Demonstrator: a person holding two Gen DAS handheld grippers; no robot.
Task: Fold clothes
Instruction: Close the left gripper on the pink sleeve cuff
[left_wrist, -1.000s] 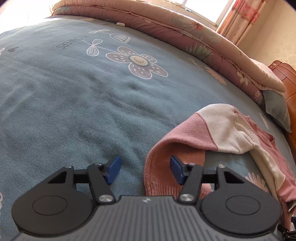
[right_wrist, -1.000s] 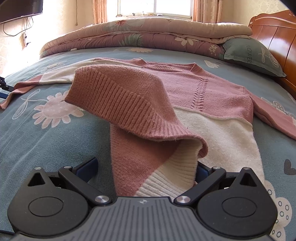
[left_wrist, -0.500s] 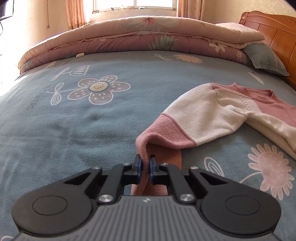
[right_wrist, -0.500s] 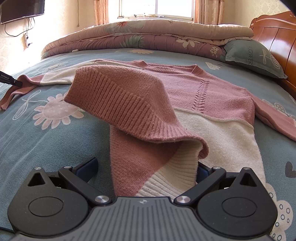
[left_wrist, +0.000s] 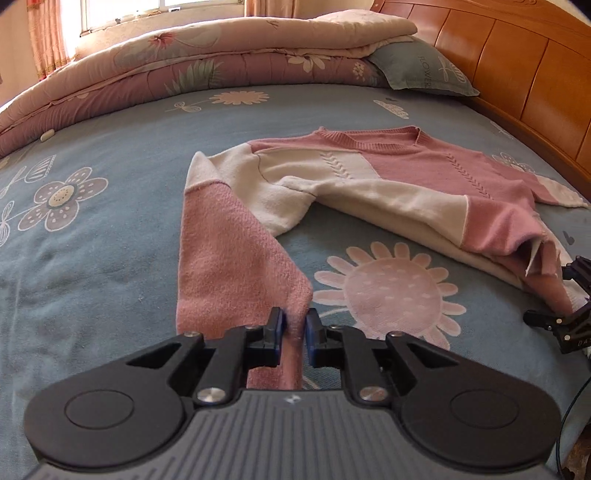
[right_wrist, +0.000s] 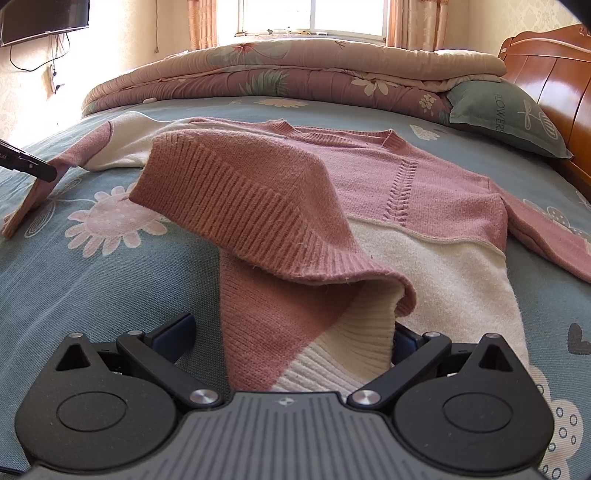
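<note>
The left gripper (left_wrist: 294, 326) pinches the sweater's (left_wrist: 413, 173) pink sleeve (left_wrist: 236, 254) between its fingers; the right gripper's (right_wrist: 291, 332) spread fingers flank the hem (right_wrist: 332, 354), released.

left gripper (left_wrist: 293, 328): jaws went from wide apart to clamped on the pink sleeve cuff (left_wrist: 291, 314), then eased slightly, cuff still pinched | sleeve (left_wrist: 229, 251): was bunched in a hump beside the sweater body (left_wrist: 424, 173), now drawn out straight away from it | sleeve end lifted off the bedsheet (right_wrist: 92, 277) near the pink flower print (right_wrist: 110, 218)
</note>
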